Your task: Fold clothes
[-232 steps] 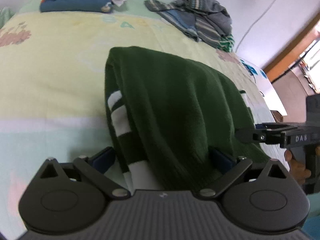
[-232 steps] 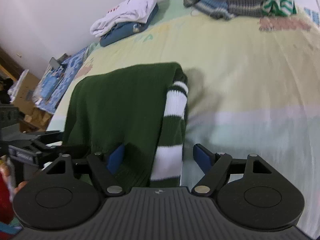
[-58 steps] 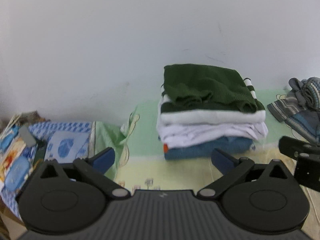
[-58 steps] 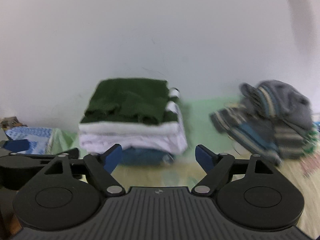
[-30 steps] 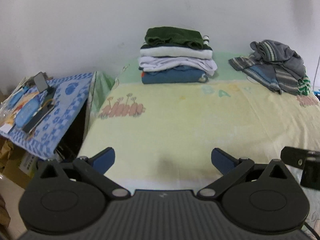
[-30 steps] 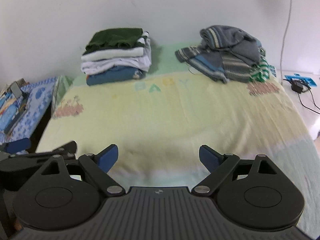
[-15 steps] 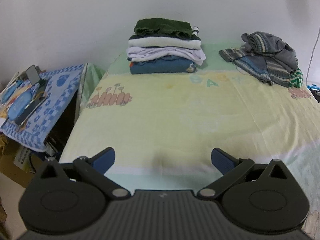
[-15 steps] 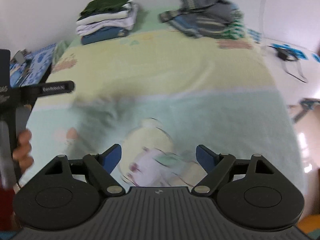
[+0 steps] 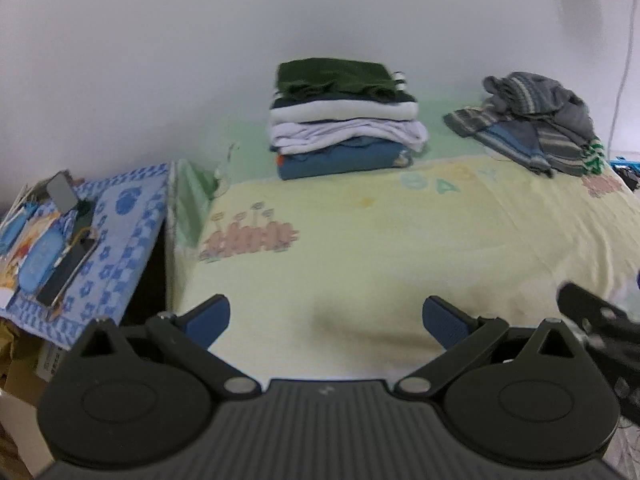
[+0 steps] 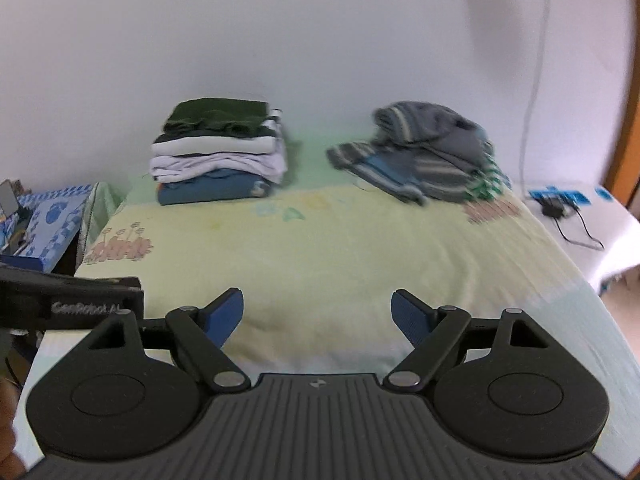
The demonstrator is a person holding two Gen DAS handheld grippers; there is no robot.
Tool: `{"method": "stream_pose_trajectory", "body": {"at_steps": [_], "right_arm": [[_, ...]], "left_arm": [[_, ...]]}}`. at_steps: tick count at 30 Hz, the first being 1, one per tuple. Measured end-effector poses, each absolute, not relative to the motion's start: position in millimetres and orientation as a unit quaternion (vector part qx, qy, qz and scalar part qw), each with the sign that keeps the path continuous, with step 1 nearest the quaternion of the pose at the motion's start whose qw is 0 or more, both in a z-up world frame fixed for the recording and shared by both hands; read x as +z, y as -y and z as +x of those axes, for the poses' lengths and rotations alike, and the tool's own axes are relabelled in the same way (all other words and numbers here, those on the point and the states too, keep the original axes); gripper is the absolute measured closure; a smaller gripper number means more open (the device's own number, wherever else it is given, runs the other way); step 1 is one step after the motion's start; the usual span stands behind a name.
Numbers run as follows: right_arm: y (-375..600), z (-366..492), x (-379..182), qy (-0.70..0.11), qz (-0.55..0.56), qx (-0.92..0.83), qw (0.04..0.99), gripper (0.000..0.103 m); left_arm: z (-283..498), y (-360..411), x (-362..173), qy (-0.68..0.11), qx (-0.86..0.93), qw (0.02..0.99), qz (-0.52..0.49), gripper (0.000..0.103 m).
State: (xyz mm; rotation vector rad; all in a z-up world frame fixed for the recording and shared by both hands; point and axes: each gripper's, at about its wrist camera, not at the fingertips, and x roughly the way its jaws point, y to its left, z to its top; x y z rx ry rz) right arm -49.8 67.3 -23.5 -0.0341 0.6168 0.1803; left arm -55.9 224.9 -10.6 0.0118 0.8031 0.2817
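One stack folded, one heap left to do.

Your left gripper (image 9: 326, 320) and right gripper (image 10: 318, 314) both hang over the bare yellow bedsheet (image 10: 340, 248) with jaws spread wide and nothing between them. Against the wall, the folded stack (image 10: 218, 156) sits neat, the green sweater (image 10: 218, 118) on top of white and blue pieces. To its right, well apart, the rumpled heap of striped clothes (image 10: 424, 156) lies unfolded. By the look of it, your next job is fetching a piece from that heap.

folded stack (image 10: 218, 156) far left | unfolded heap (image 10: 424, 152) far right | bed (image 10: 340, 248)
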Motion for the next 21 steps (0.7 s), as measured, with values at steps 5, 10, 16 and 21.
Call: {"method": "stream_pose_trajectory", "body": {"at_steps": [5, 10, 16, 21], "right_arm": [[-85.4, -35.9, -23.6, -0.295, -0.003, 0.097, 0.951, 0.020], [-95.7, -26.9, -23.1, -0.297, -0.008, 0.115, 0.948, 0.020], [-92.9, -13.8, -19.1, -0.288, -0.010, 0.131, 0.949, 0.020], [-83.2, -3.1, -22.8, -0.294, -0.002, 0.139, 0.946, 0.020]], "left_arm": [[-58.9, -247.5, -16.0, -0.396, 0.149, 0.906, -0.016, 0.000], [-57.6, -248.6, -17.4, -0.393, 0.168, 0.904, -0.022, 0.001], [-52.1, -238.8, -18.1, -0.389, 0.186, 0.902, -0.025, 0.001], [-48.3, -233.0, -19.2, -0.387, 0.204, 0.899, -0.032, 0.001]]}}
